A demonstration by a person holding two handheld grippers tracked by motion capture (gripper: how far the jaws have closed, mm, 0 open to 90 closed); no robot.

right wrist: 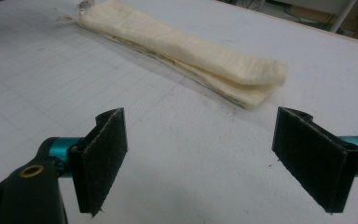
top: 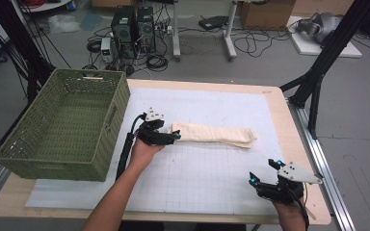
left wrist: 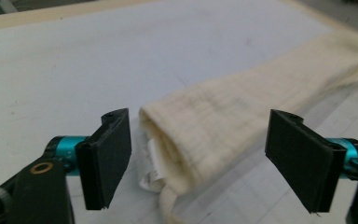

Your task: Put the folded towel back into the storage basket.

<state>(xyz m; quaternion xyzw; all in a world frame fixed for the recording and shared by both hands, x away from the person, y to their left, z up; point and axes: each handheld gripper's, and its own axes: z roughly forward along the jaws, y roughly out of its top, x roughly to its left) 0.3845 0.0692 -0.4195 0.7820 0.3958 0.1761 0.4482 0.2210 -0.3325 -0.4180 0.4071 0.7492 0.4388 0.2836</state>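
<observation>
A cream towel (top: 217,134), folded into a long strip, lies across the middle of the white grid mat (top: 207,178). My left gripper (top: 175,136) is at the towel's left end, low over the mat. In the left gripper view its jaws stand wide apart on either side of the towel (left wrist: 223,121), whose end with a white label (left wrist: 151,168) lies between them, untouched by the pads (left wrist: 107,158). My right gripper (top: 264,171) rests near the front right of the mat, open and holding nothing. In the right gripper view the towel (right wrist: 182,46) lies well beyond the gripper (right wrist: 214,158).
A green woven basket (top: 115,120), with nothing in it, stands at the table's left, close beside my left hand. The wooden table edge (top: 289,144) runs just right of the mat. Beyond the table are computer towers, cables and black frame legs on the floor.
</observation>
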